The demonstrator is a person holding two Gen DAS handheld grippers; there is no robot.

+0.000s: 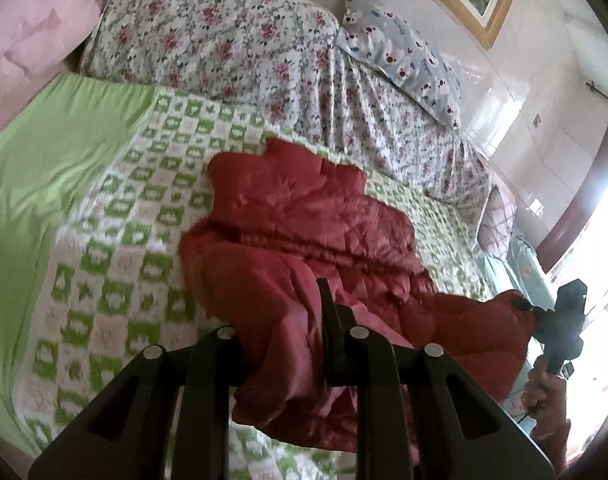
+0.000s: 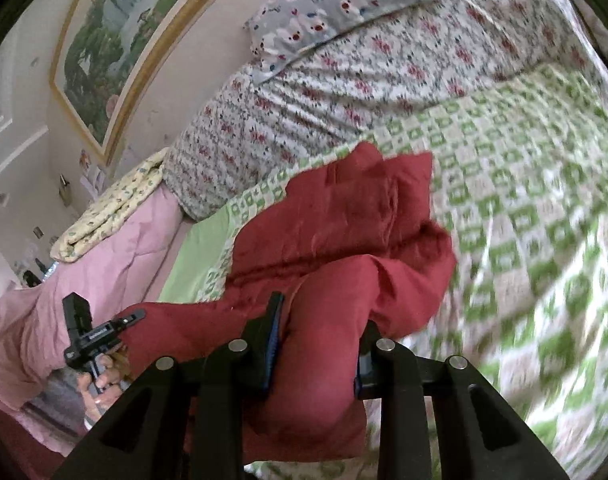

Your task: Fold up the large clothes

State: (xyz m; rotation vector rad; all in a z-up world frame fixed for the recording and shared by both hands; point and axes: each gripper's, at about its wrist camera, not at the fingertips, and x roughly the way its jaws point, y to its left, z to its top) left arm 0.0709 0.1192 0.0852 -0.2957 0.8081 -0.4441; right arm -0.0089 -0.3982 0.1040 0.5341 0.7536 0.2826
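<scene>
On checked bedspread (image 1: pixel 116 240): red jacket (image 1: pixel 304 216), apparently clamped in both hand-held grippers (image 1: pixel 288 332) (image 2: pixel 319 344).

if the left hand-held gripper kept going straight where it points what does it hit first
The left hand-held gripper is already shut on the red quilted jacket, so more of that jacket comes first. Beyond it lie the green checked bedspread and the floral bedding, though depth is hard to judge.
</scene>
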